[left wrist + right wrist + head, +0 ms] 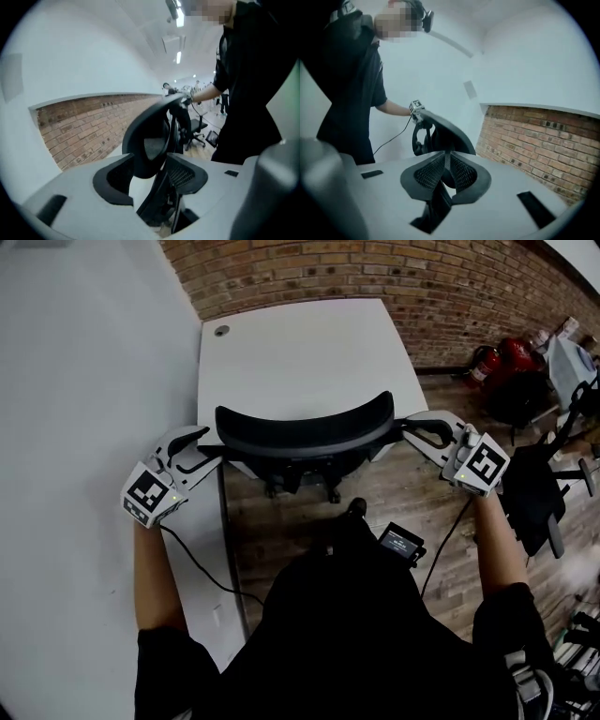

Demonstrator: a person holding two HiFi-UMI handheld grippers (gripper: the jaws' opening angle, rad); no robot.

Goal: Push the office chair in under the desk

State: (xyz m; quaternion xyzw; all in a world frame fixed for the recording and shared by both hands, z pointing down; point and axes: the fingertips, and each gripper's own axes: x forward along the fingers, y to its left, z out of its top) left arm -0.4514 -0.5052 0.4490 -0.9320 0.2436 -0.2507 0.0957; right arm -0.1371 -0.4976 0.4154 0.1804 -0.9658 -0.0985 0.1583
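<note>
Standing just behind the office chair [302,486], the person holds a gripper at each end of its curved backrest [305,432]. On the left gripper [202,448] the fingers [115,180] are spread wide, with the backrest's left end in the gap and neither pad seen pressing it. On the right gripper [417,430] the fingers [426,176] are drawn nearly together, pinching the backrest's thin right edge. Farther on, the chair stands against the near edge of the white surface [300,352]. The brick wall [375,273] lies beyond.

Black chair [305,432], white desk [300,352] — red-brick wall [375,277] (brown floor [253,540]).
</note>
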